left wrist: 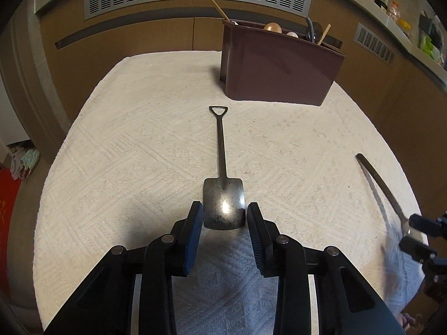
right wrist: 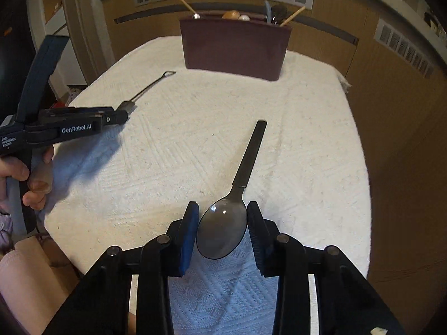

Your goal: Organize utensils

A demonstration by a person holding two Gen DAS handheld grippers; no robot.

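Your left gripper point(left wrist: 225, 217) is clamped on the blade of the shovel-shaped spoon point(left wrist: 223, 187), both pads against its edges; its handle runs away from you across the white cloth point(left wrist: 139, 139) toward the brown utensil holder point(left wrist: 279, 69). Your right gripper point(right wrist: 222, 220) grips the bowl of the black-handled spoon point(right wrist: 223, 227), pads touching either side, the handle angling up and right. The holder stands at the far edge of the cloth with several utensils already upright in it. Your left hand point(right wrist: 25, 178) grasps its gripper's handle
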